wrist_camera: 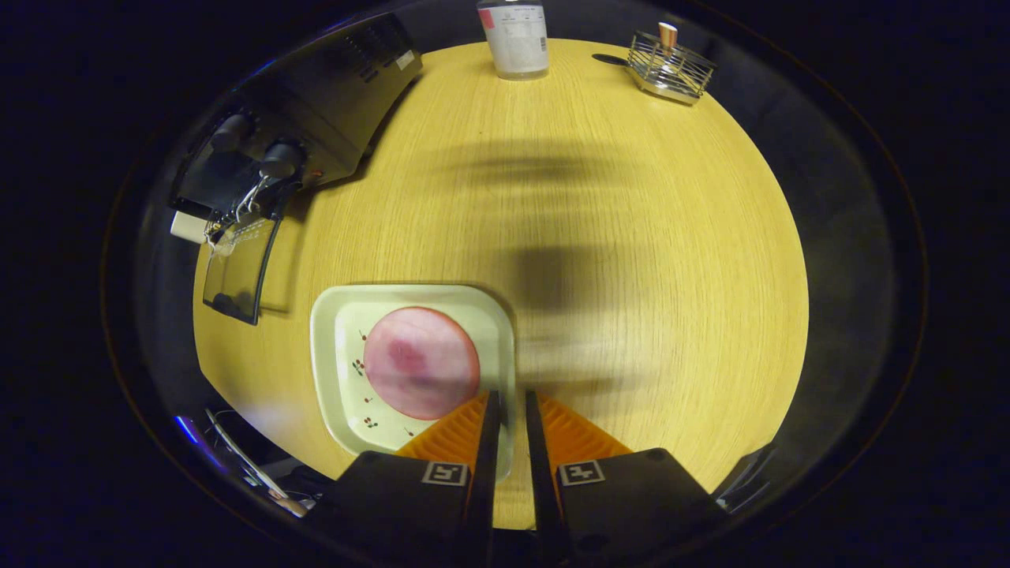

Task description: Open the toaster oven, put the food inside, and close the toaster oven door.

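A round pink slice of food [420, 361] lies on a pale square plate [331, 347] with small cherry marks, just ahead of my fingers and to their left. My gripper [511, 406] hovers over the plate's right rim. Its orange fingers [552, 430] are nearly together, with a thin gap and nothing between them. The black toaster oven [331, 102] stands far off to the left on the wooden table [631, 237]. Its glass door [237, 272] is swung down and open, and two knobs show on its front.
A white jar [514, 38] stands at the far edge of the table. A wire rack [671, 69] holding a small upright piece sits at the far right. The wide stretch of tabletop between plate and oven is bare wood.
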Motion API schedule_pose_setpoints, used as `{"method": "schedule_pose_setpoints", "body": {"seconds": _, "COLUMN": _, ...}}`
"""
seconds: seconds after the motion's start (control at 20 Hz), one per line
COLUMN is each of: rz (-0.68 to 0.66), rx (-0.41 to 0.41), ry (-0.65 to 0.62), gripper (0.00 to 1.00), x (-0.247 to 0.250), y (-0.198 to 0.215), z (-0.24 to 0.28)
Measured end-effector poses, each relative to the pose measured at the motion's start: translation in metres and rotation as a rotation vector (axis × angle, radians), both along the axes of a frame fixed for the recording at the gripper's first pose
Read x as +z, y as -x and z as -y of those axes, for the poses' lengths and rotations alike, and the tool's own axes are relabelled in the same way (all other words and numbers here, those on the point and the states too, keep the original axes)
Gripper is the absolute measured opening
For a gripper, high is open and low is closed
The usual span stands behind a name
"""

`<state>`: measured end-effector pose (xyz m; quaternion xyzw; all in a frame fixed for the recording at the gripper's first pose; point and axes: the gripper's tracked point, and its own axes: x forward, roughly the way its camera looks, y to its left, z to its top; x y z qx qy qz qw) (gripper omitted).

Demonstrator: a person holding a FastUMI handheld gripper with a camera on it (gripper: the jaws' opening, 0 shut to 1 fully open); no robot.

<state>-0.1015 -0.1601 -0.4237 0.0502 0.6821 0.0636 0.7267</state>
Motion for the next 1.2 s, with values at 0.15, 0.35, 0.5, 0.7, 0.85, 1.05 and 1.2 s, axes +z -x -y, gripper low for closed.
{"method": "schedule_pose_setpoints", "body": {"seconds": 0.15, "rz": 0.017, "rx": 0.009, "ry": -0.071, "gripper": 0.14, "x": 0.001, "y": -0.001, "z": -0.002}}
{"method": "schedule_pose_setpoints", "body": {"seconds": 0.35, "rz": 0.023, "rx": -0.070, "ry": -0.244, "gripper": 0.06, "x": 0.006, "y": 0.000, "z": -0.004}}
{"method": "schedule_pose_setpoints", "body": {"seconds": 0.5, "rz": 0.041, "rx": -0.181, "ry": -0.358, "gripper": 0.06, "x": 0.015, "y": 0.001, "z": -0.007}}
{"method": "schedule_pose_setpoints", "body": {"seconds": 0.7, "rz": 0.067, "rx": -0.286, "ry": -0.446, "gripper": 0.06, "x": 0.030, "y": 0.001, "z": -0.016}}
{"method": "schedule_pose_setpoints", "body": {"seconds": 0.85, "rz": 0.078, "rx": -0.336, "ry": -0.512, "gripper": 0.06, "x": 0.046, "y": 0.006, "z": -0.031}}
{"method": "schedule_pose_setpoints", "body": {"seconds": 1.05, "rz": 0.097, "rx": -0.402, "ry": -0.551, "gripper": 0.06, "x": 0.069, "y": 0.012, "z": -0.053}}
{"method": "schedule_pose_setpoints", "body": {"seconds": 1.2, "rz": 0.093, "rx": -0.452, "ry": -0.567, "gripper": 0.06, "x": 0.084, "y": 0.025, "z": -0.079}}
